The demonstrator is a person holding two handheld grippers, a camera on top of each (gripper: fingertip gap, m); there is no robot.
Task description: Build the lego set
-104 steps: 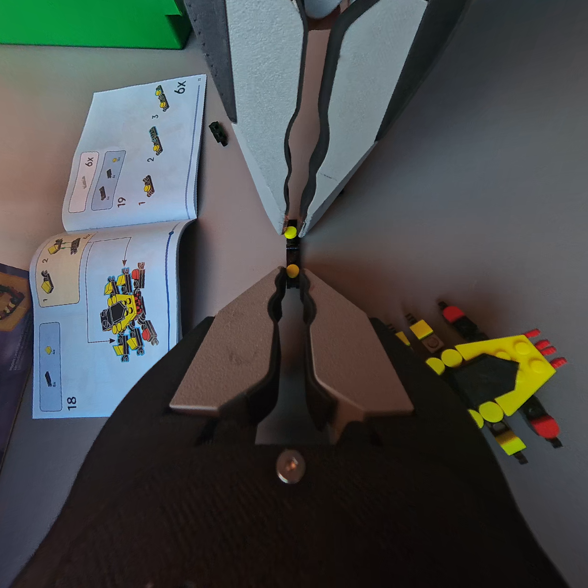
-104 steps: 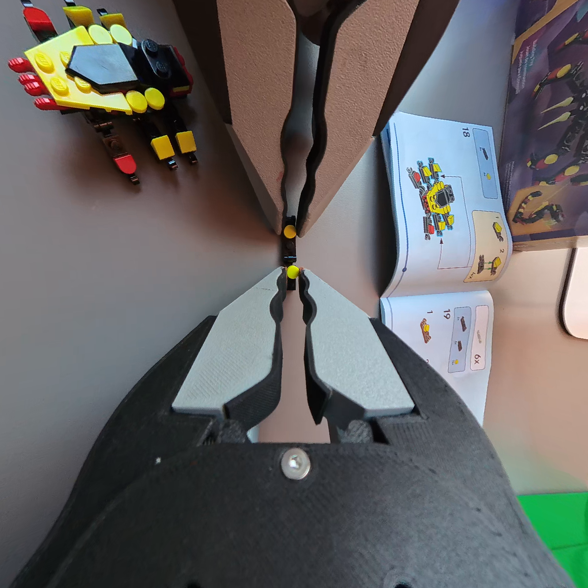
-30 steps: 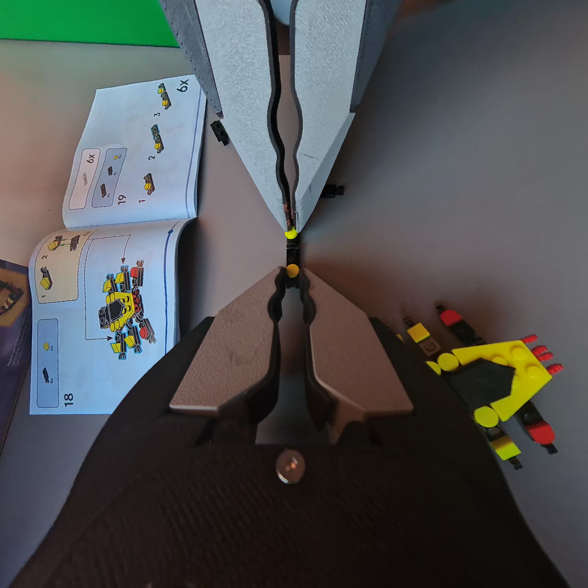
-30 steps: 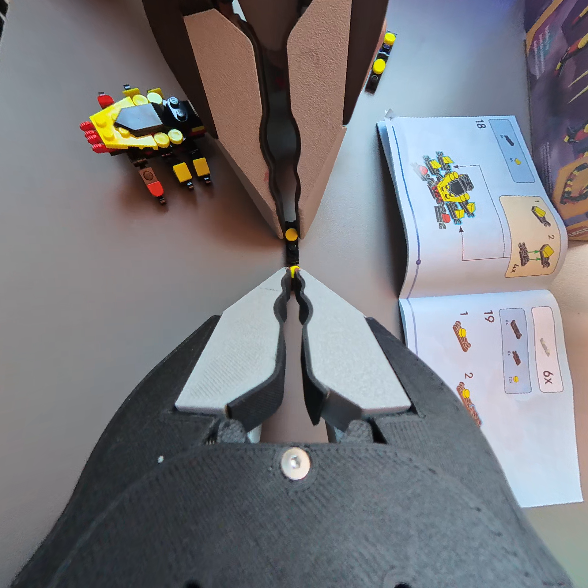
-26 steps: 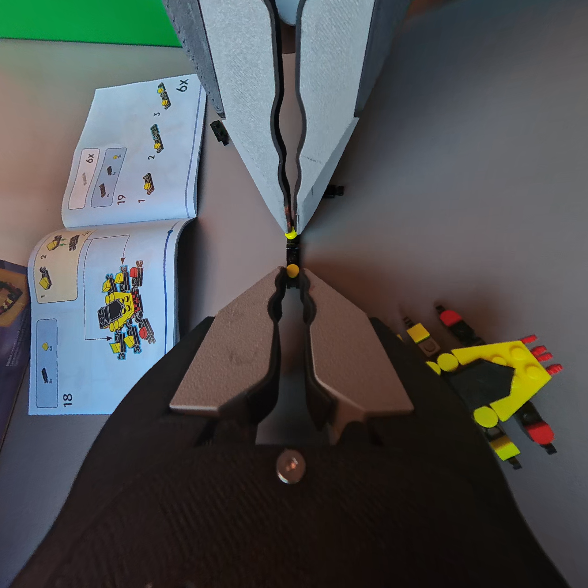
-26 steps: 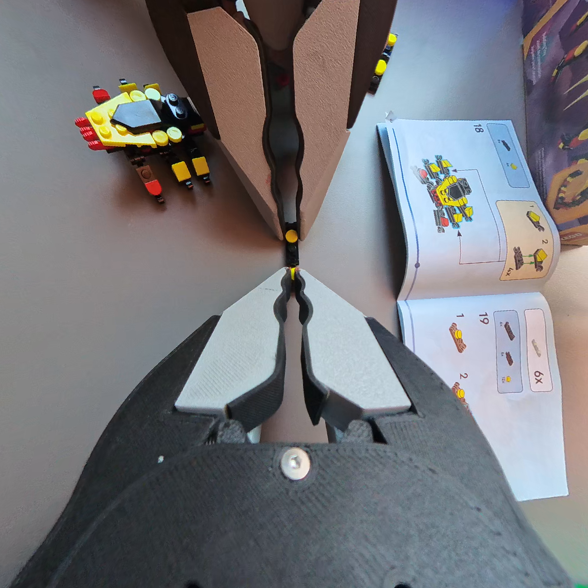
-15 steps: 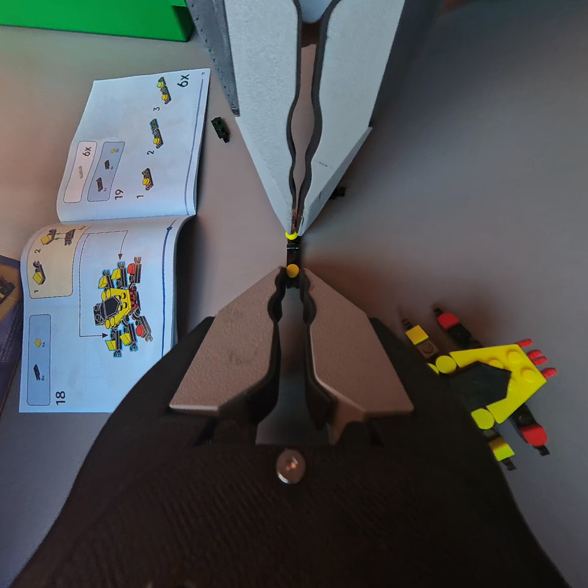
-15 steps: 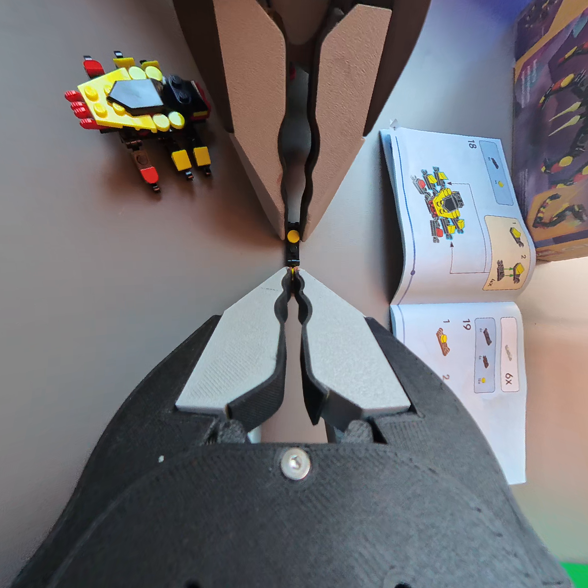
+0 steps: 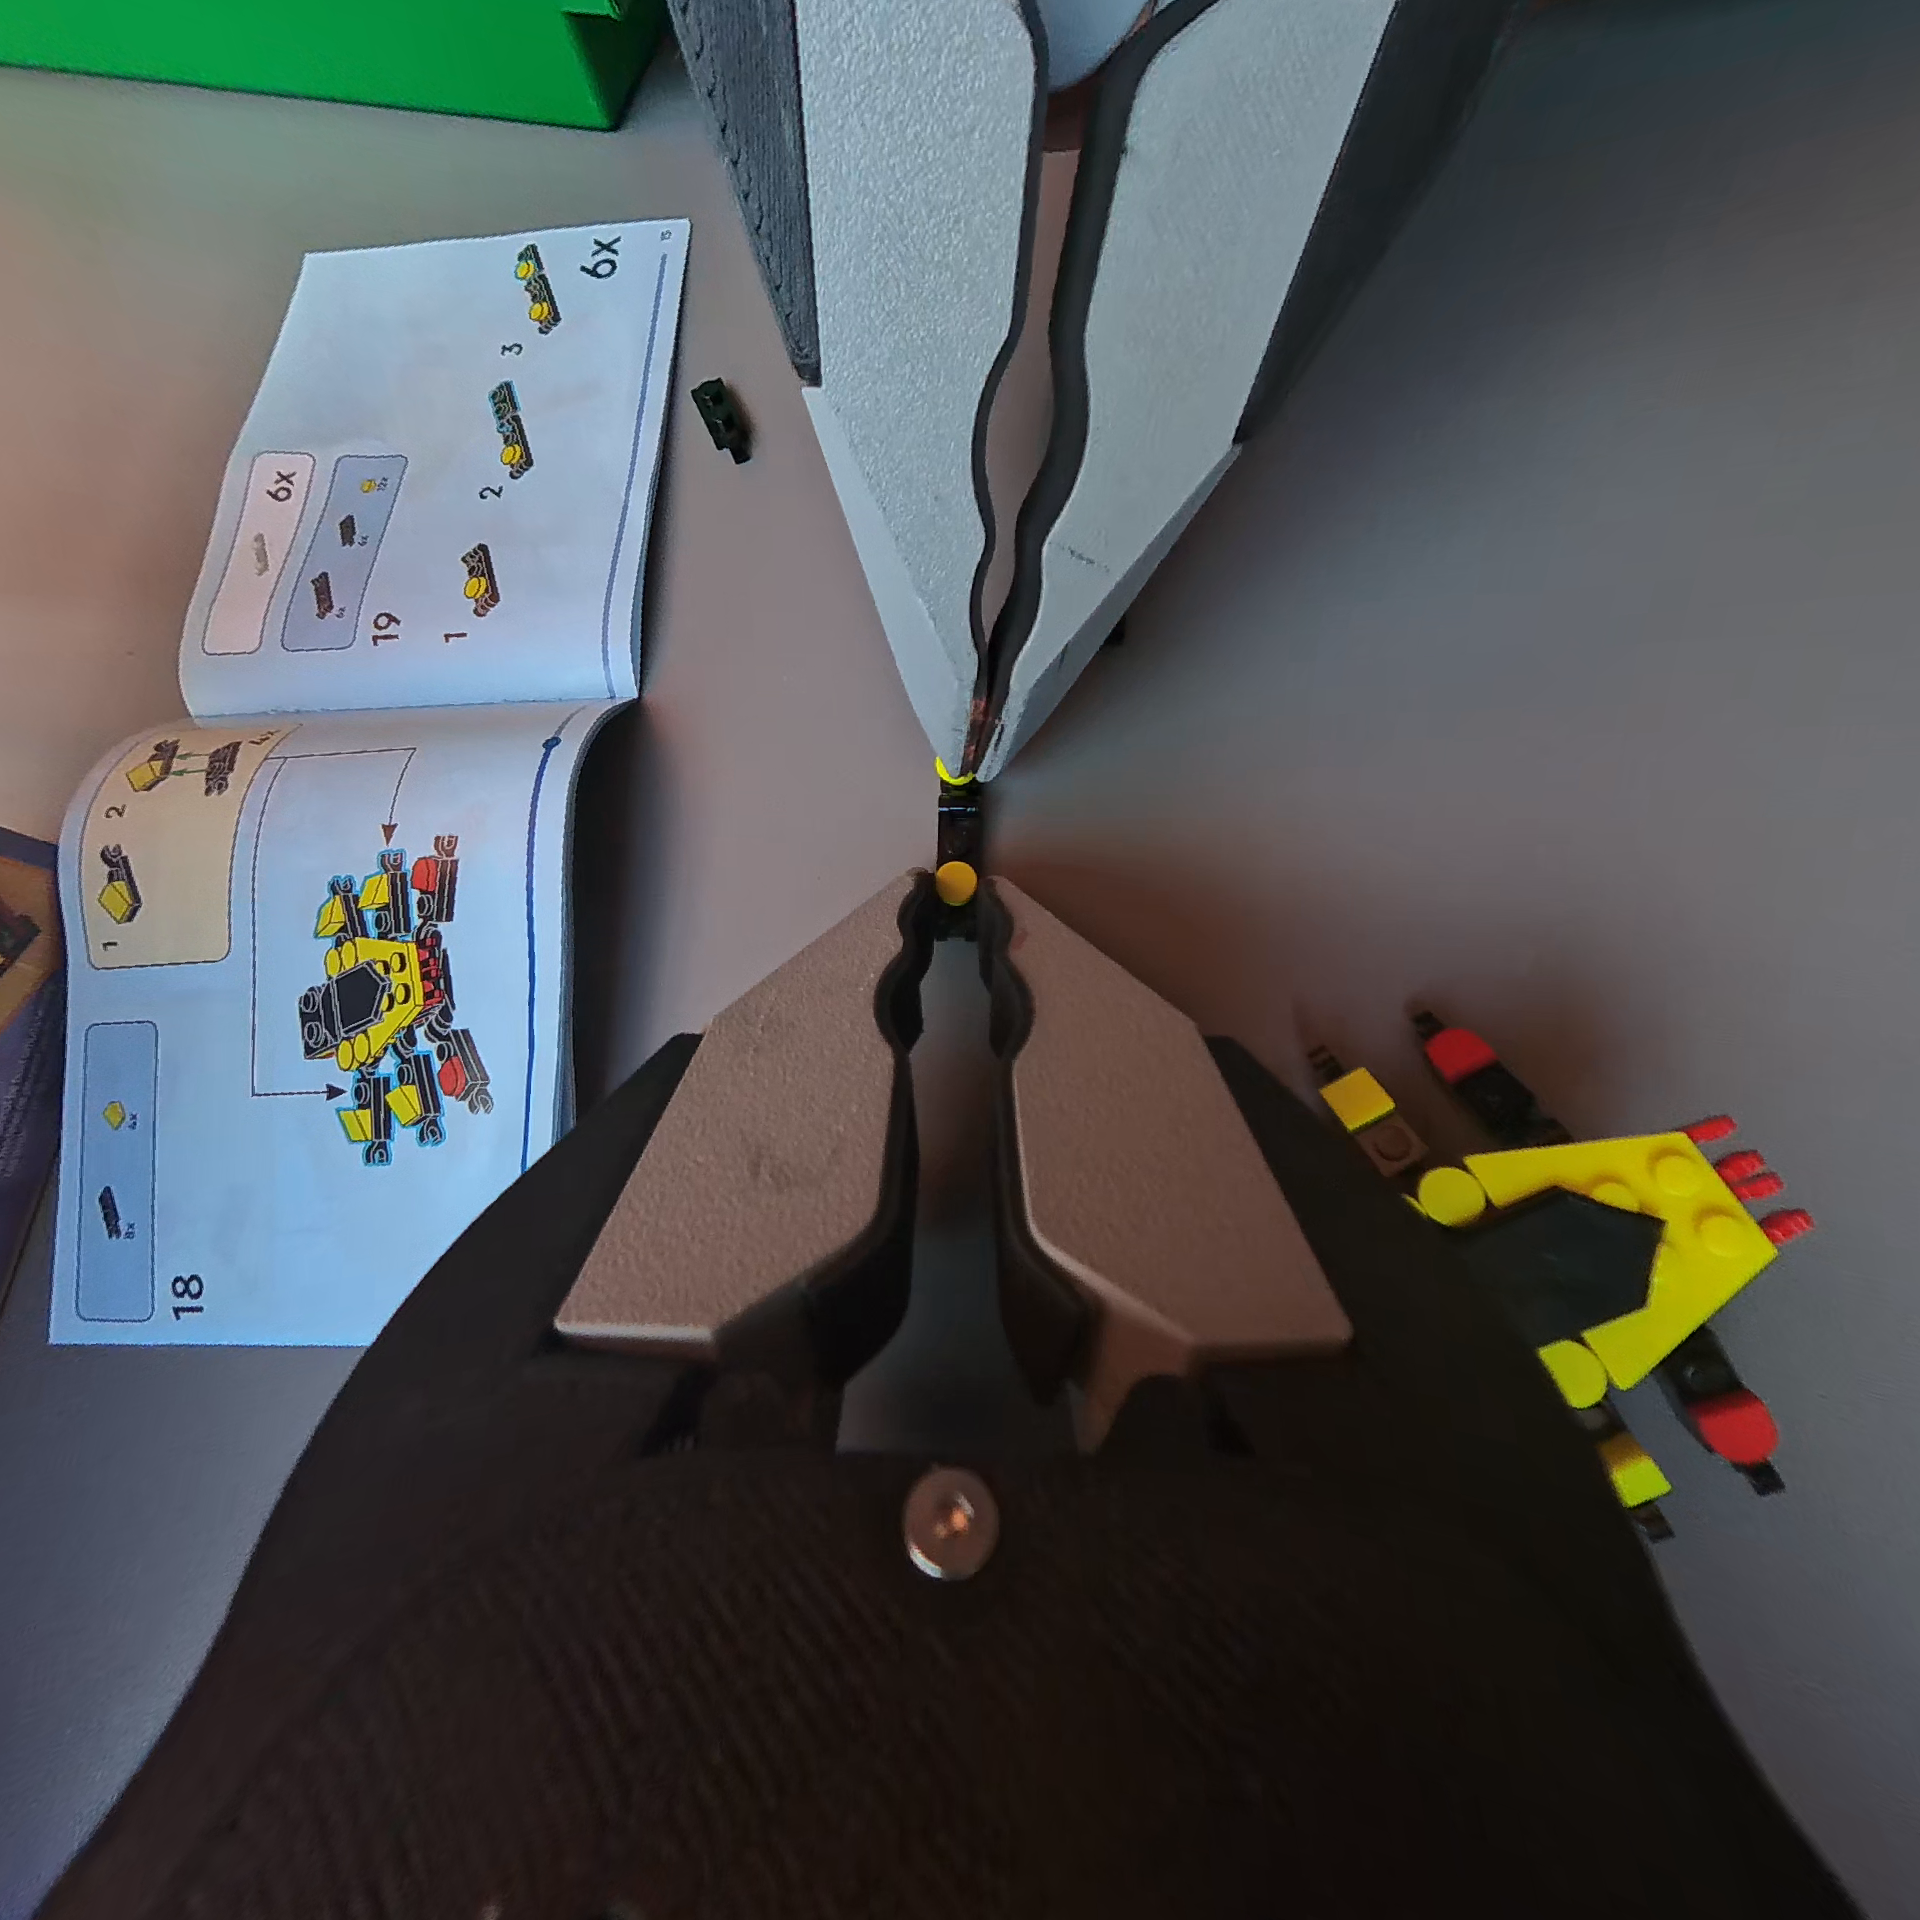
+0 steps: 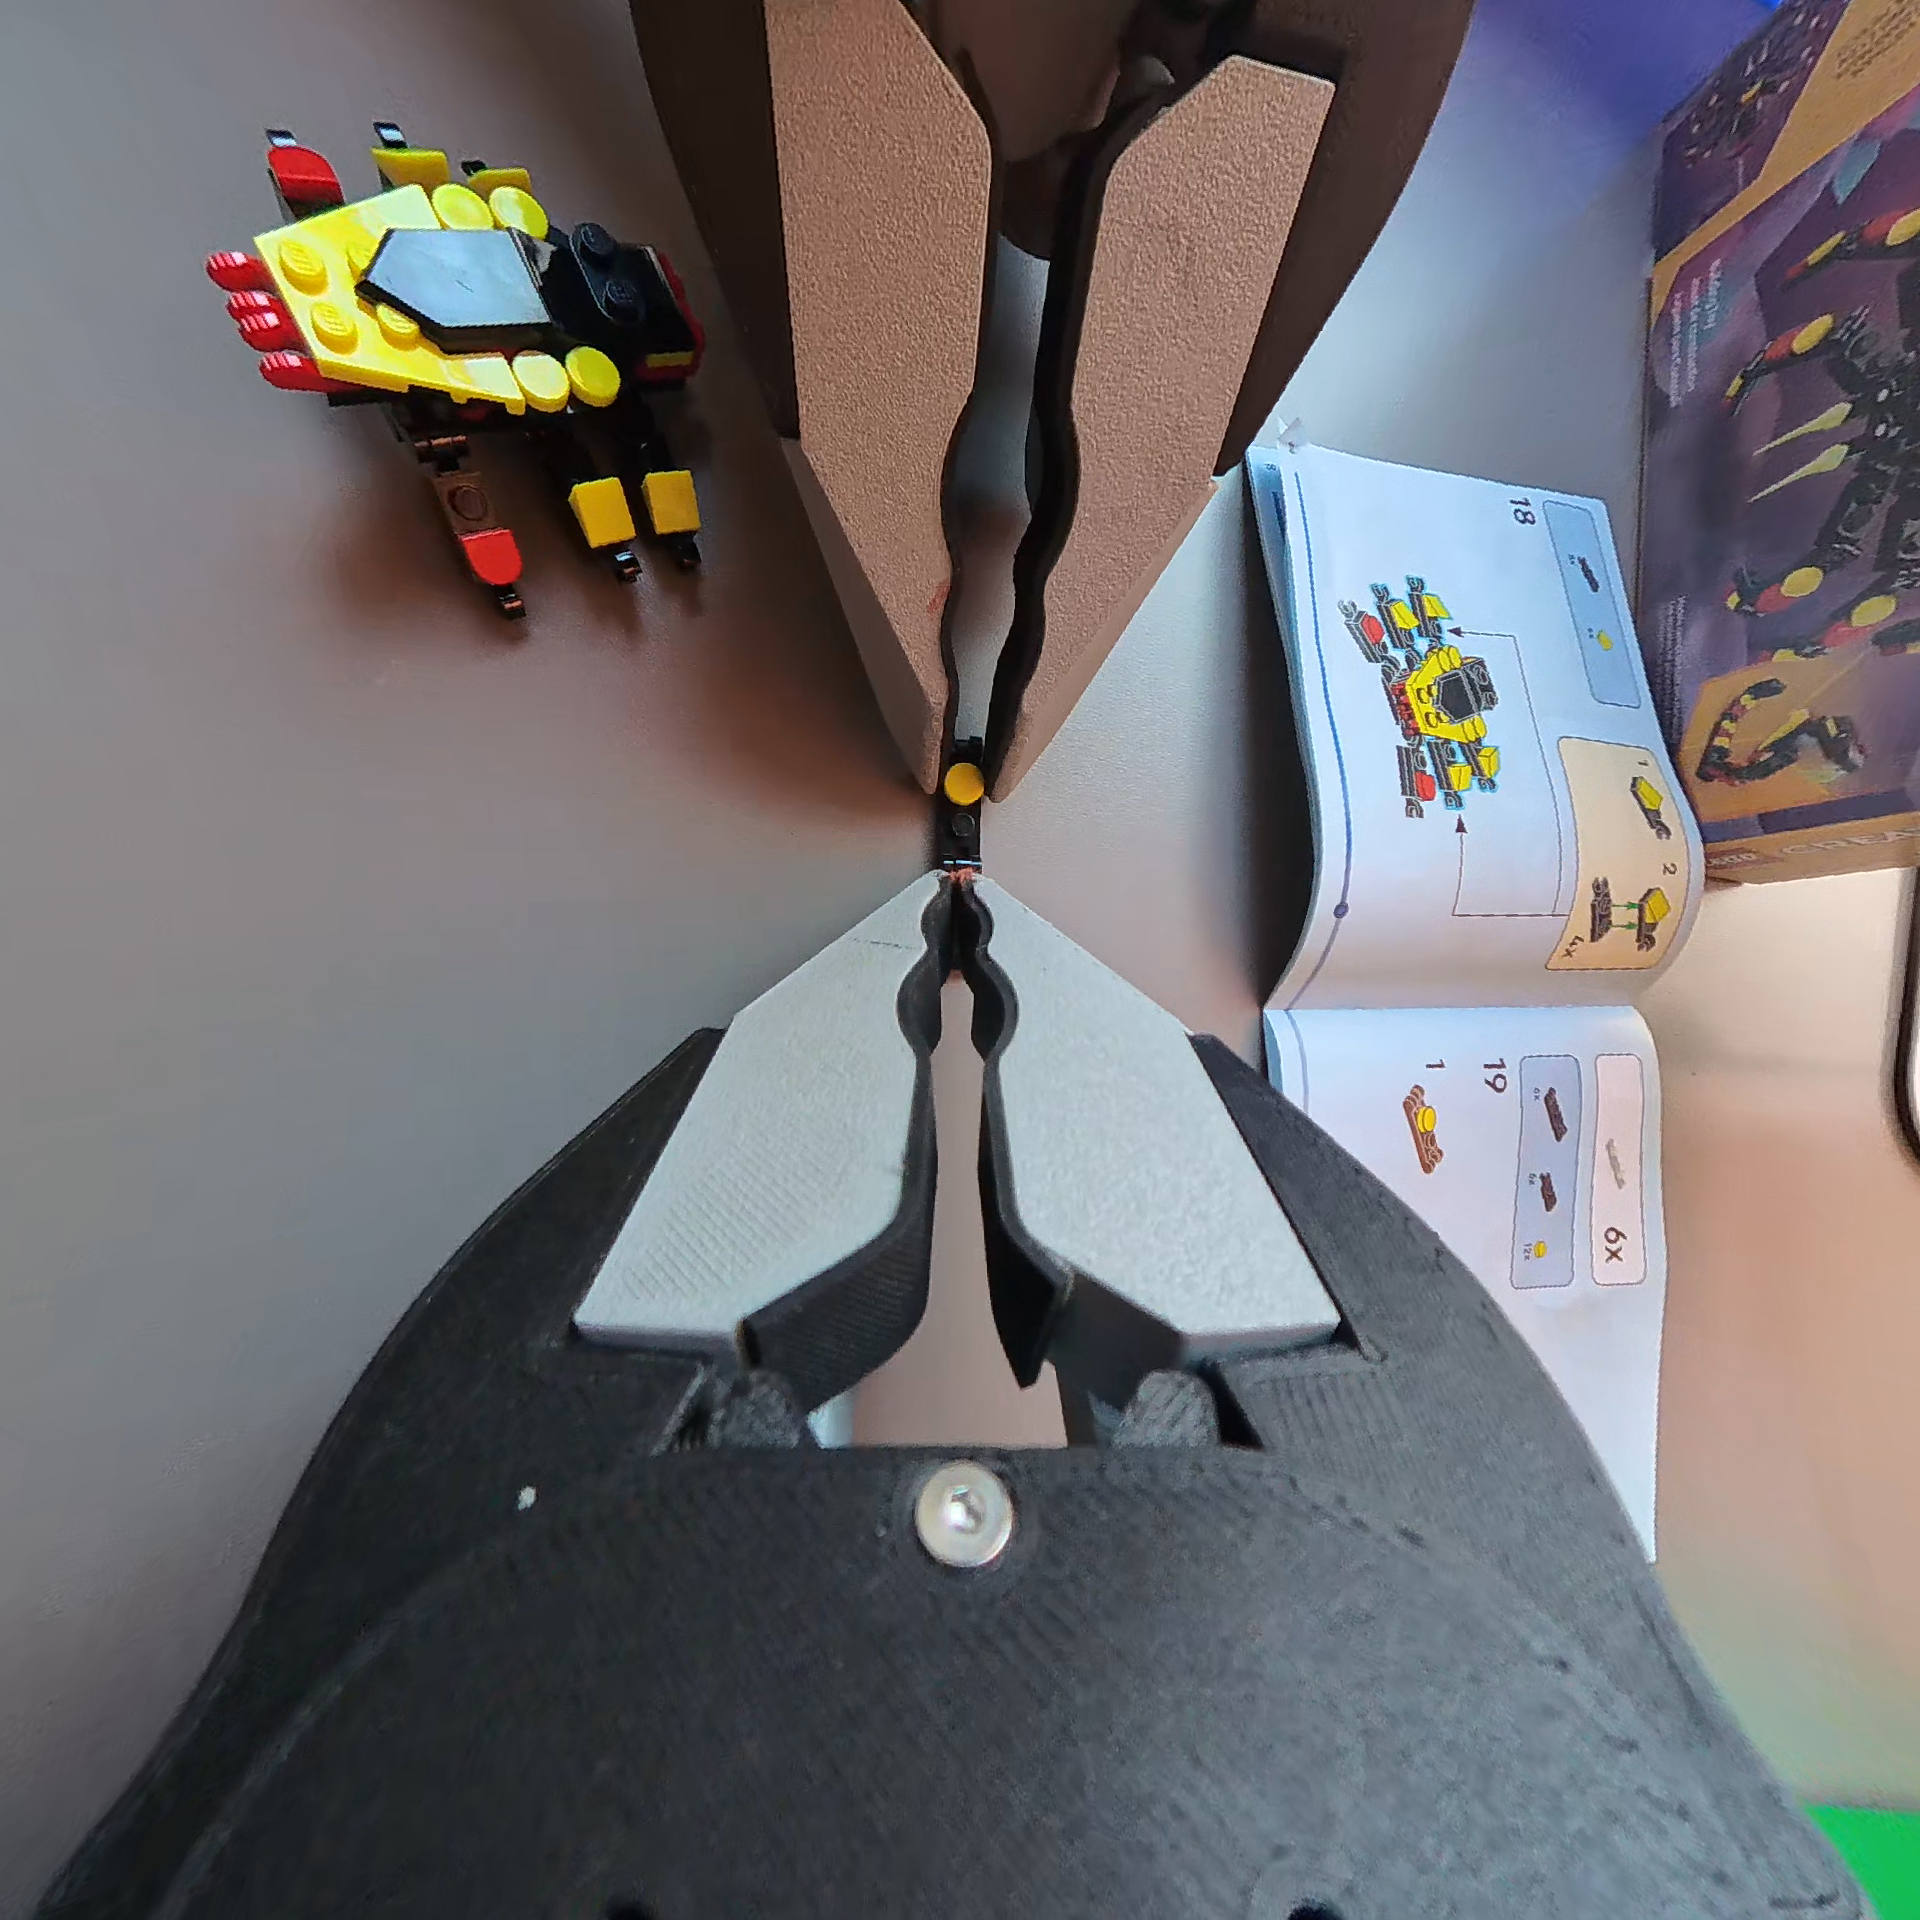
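Left gripper [image 9: 956, 902] and right gripper [image 10: 958, 896] tip to tip above grey table [image 10: 416, 935], each clamped on one end of small black lego strip [image 9: 957, 831] with yellow studs, spider model [image 10: 468, 332] and open instruction booklet [image 10: 1455, 831] lying apart below

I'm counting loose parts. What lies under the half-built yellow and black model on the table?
Only grey table shows around the model. Its legs with red and yellow tips rest on it. Anything beneath its body is covered in both views.
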